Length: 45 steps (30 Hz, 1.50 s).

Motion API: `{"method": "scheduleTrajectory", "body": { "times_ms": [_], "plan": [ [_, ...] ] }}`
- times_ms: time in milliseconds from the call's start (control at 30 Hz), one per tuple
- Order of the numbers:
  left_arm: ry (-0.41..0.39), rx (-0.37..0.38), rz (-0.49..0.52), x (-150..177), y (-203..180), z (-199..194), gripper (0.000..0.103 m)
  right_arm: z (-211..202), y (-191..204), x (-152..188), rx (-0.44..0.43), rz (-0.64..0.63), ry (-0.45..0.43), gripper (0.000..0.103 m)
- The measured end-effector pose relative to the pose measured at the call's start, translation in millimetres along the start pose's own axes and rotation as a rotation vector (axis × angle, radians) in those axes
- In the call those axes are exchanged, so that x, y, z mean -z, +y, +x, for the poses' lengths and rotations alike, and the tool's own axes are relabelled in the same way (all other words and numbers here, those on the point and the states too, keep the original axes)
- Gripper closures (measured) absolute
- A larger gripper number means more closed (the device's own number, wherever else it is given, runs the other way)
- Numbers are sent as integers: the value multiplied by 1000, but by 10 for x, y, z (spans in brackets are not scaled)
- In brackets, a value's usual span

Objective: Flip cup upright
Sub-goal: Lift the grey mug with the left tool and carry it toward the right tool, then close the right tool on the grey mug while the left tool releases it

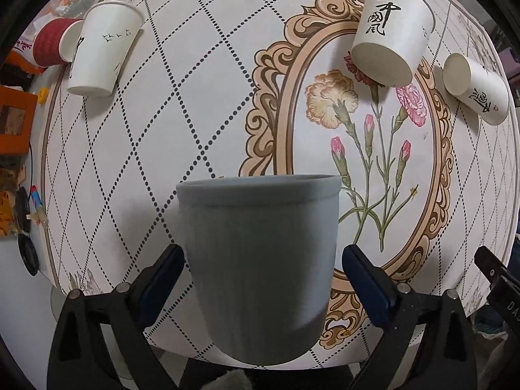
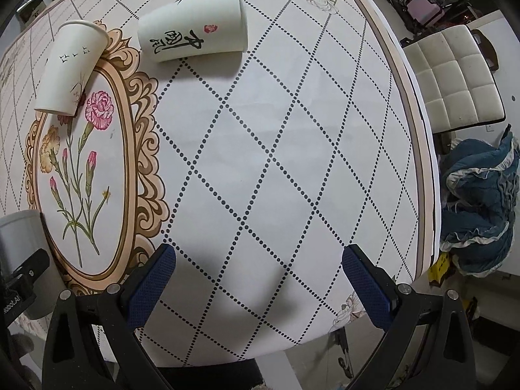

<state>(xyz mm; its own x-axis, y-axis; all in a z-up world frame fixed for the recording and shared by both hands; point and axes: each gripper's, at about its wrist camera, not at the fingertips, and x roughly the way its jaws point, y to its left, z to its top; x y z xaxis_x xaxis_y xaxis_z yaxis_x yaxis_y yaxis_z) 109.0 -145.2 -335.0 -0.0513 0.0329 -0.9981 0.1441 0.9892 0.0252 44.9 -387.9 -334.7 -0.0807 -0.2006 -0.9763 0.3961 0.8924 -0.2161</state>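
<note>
A grey cup (image 1: 260, 266) stands upright, mouth up, between the fingers of my left gripper (image 1: 263, 279). The left pad (image 1: 162, 286) is near its side and the right pad (image 1: 367, 289) stands clearly apart from it, so the jaws are open. The cup looks slightly blurred. It also shows at the left edge of the right wrist view (image 2: 19, 243). My right gripper (image 2: 258, 279) is open and empty above bare tablecloth near the table's front edge.
White paper cups lie on the round flowered table (image 1: 208, 104): one at the far left (image 1: 100, 48), one on the oval frame (image 1: 390, 35), one at the right (image 1: 474, 87). A red cup (image 1: 52, 42) lies far left. A white chair (image 2: 455, 78) and blue cloth (image 2: 481, 204) sit right.
</note>
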Motion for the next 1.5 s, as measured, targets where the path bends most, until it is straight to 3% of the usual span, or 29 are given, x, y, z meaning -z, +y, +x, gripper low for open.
{"method": "scheduleTrajectory", "body": {
  "times_ms": [400,800,1067,1300,1500],
  "plan": [
    [-22,-12,-9,62,99,-96,3,-12,-5,-3,-6,7,-6,0],
    [-114,-30,-5,332,274,-779,3,-186,-5,67,-40,15,-32,0],
    [-179,9,3,406,510,-1163,3,-480,124,144,-57,22,-59,0],
    [-238,-8,-13,395,1011,-1263,3,-830,550,216,-89,5,-97,0],
    [-226,-79,-59,450,1623,-957,3,-1007,1287,375,-119,-118,-108,0]
  ]
}}
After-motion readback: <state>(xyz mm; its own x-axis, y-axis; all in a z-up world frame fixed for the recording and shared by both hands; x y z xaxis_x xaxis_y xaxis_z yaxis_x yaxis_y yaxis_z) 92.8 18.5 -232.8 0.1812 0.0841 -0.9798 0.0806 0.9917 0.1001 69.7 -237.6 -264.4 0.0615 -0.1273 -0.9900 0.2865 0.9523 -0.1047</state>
